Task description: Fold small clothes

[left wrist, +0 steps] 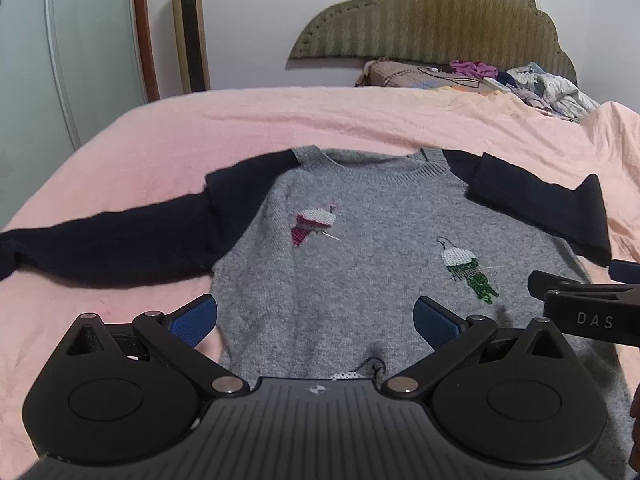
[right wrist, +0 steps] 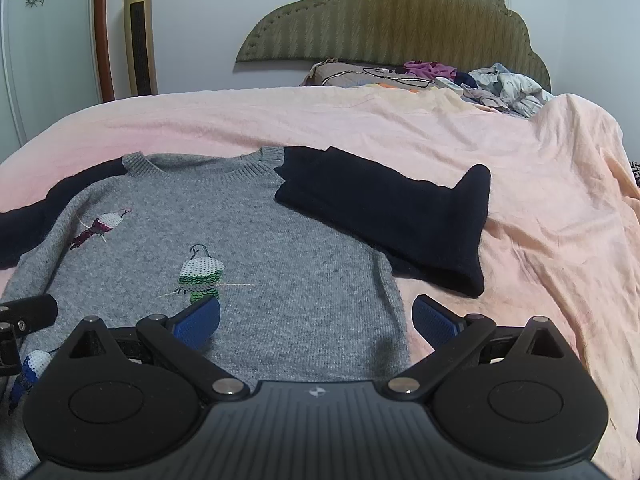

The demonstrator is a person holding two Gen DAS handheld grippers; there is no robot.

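The sweater (left wrist: pixel 360 248) lies face up and flat on the pink bedspread (left wrist: pixel 280 120), neckline away from both grippers and hem toward them, so its long axis runs straight ahead along the fingers. Its grey body carries sequinned birds; the dark left sleeve (left wrist: pixel 108 248) stretches out sideways across the bedspread, while the right sleeve (right wrist: pixel 392 220) is bent and lies partly doubled beside the body, its cuff near the right side seam. The left gripper (left wrist: pixel 316 318) hangs low over the hem end, jaws wide and empty, its left pad out past the sweater's left edge and its right pad over the grey knit. The right gripper (right wrist: pixel 316 318) is likewise wide and holding nothing, straddling the right side seam: one pad over the body by the green bird, the other over bare bedspread just short of the right sleeve's cuff. I judge folding has hardly started, and a sleeve fold is the likely next step. The right sleeve lies ahead and slightly right of the right gripper, clearly the nearer tool for it; the left sleeve lies ahead and well left of the left gripper. Beyond, a loose pile of clothes (right wrist: pixel 492 84) sits by the headboard (right wrist: pixel 400 20).
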